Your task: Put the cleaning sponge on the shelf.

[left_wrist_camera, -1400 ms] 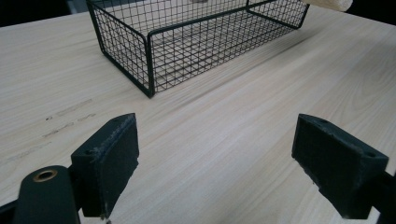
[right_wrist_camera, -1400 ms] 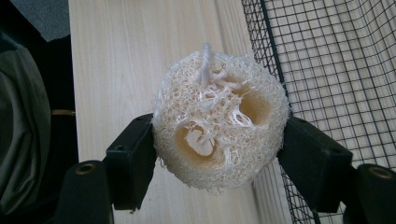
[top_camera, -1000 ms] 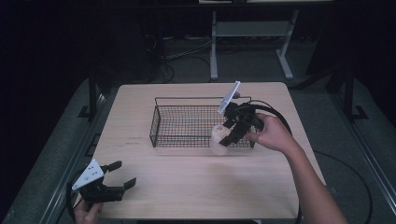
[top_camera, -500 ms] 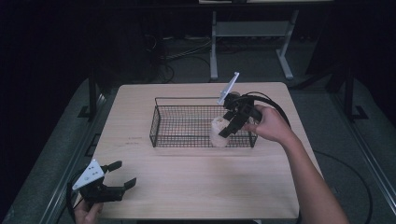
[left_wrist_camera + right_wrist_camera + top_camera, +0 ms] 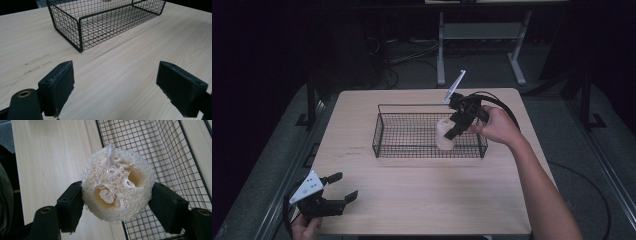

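A pale round loofah (image 5: 117,184) with two holes in its face sits clamped between the jaws of my right gripper (image 5: 116,202). In the high view that gripper (image 5: 457,126) holds the loofah (image 5: 444,135) above the right end of a black wire basket (image 5: 384,126), just over its front rim. The basket's wire wall (image 5: 160,150) runs under and to the right of the loofah in the right gripper view. My left gripper (image 5: 341,187) rests near the table's front left corner, jaws wide open with nothing between them. Ahead of it the left gripper view has the basket's near corner (image 5: 80,35).
The light wooden table (image 5: 427,200) has bare room in front of the basket. A faint dark scuff (image 5: 37,62) marks the wood left of the basket. A metal stand (image 5: 477,35) and cables lie on the dark floor behind the table.
My right gripper has carried the loofah up from the table by the basket's front right corner and over its rim. The left gripper has stayed where it was.
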### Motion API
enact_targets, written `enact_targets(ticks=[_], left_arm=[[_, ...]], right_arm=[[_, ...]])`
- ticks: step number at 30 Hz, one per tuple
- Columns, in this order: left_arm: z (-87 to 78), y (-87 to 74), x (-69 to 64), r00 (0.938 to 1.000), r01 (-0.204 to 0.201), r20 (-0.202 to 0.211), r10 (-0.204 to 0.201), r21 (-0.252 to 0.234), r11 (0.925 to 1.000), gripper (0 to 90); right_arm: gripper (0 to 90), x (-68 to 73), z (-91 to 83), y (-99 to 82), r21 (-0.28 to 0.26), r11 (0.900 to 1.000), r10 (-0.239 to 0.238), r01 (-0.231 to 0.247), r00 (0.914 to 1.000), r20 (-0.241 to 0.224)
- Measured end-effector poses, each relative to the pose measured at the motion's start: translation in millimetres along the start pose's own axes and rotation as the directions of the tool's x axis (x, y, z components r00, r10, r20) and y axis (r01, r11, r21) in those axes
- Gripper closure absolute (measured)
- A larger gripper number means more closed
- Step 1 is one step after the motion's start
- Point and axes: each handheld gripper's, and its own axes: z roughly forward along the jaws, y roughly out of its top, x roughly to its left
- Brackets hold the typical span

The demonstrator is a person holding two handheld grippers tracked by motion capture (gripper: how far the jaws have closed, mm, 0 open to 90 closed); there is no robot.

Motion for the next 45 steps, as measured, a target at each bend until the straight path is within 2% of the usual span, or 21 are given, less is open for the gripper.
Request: enact_targets(ticks=[13, 31, 45], left_arm=[[0.2, 0.2, -0.2, 1.0000, -0.001, -0.002, 0.001, 0.002, 1.0000, 14.1], [0.7, 0.2, -0.9, 1.0000, -0.002, 0.001, 0.002, 0.002, 1.0000, 14.1], [0.3, 0.0, -0.9, 1.0000, -0.002, -0.001, 0.002, 0.000, 1.0000, 14.1]], right_arm=[[29.3, -14.5, 0.1, 4.2, 0.017, 0.9994, 0.028, -0.029, 0.9990, 0.034], [29.2, -38.9, 14.8, 1.7, 0.017, 0.9959, 0.089, -0.089, 0.9958, 0.023], [29.2, -54.0, 26.2, -1.9, 0.029, 0.9912, 0.128, -0.129, 0.9909, 0.041]])
